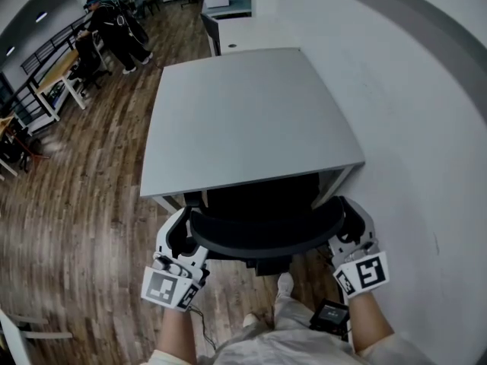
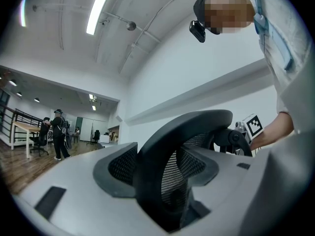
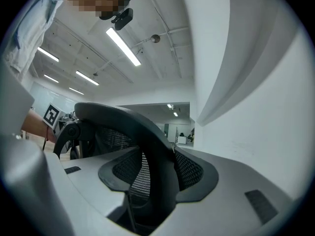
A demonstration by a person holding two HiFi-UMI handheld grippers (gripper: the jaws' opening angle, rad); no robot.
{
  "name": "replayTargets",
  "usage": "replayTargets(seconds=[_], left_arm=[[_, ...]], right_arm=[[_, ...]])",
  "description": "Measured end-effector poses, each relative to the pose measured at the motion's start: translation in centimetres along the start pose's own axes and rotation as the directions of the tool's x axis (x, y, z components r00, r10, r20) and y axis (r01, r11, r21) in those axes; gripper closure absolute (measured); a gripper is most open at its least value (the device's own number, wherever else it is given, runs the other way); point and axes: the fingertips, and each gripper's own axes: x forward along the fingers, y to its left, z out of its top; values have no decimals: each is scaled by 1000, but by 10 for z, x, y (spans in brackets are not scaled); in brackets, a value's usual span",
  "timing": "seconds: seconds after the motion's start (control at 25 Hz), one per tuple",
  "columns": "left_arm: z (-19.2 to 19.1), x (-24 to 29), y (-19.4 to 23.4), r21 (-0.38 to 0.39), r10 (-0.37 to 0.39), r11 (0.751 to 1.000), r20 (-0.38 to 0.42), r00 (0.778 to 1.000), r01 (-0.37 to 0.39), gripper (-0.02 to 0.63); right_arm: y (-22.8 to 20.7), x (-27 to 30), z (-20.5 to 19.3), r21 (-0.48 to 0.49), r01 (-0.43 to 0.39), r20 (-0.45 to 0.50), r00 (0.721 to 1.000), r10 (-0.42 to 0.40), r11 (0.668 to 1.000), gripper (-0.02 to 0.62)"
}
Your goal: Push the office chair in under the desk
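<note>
Office chair: the office chair [image 1: 266,233] stands at 12 o'clock from the person; its seat is hidden beneath the desk top and only the curved black backrest [image 1: 259,243] shows past the near edge; I judge the push nearly finished
Desk: the desk [image 1: 243,120] has a bare grey top; its 3 o'clock side lies near the white wall [image 1: 415,128], so the near edge looks like the practical way in for the chair
Left gripper: the left gripper [image 1: 183,230] sits at the 9 o'clock end of the backrest; its jaws are set wide and pinch the black frame rim, which fills the gap between them in the left gripper view, with mesh behind
Right gripper: the right gripper [image 1: 350,223] mirrors it at the 3 o'clock end; its jaws are likewise clamped on the rim, as the right gripper view shows
Why both ends: probably so the chair rolls straight and cannot swivel; one hold alone would let the back turn aside
Why level: both tools point toward 12 o'clock, so the force likely runs along the wooden floor [image 1: 84,204] rather than tipping the back
Next: a short, even push toward 12 o'clock, then letting go
Risk: the right gripper is close to the desk leg [image 1: 340,181] at its 12 o'clock; uneven pressure could drive the backrest into the desk edge
Surroundings: a bystander [image 1: 114,25] stands at 10 o'clock, well apart from the work
</note>
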Motion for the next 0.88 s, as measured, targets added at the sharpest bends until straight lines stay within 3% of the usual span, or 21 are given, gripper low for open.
replayTargets(seconds=[0.88], left_arm=[[-4, 52, 24, 2, 22, 1000, 2, 1000, -22, 364]], right_arm=[[-36, 49, -9, 30, -42, 11, 999, 42, 999, 377]])
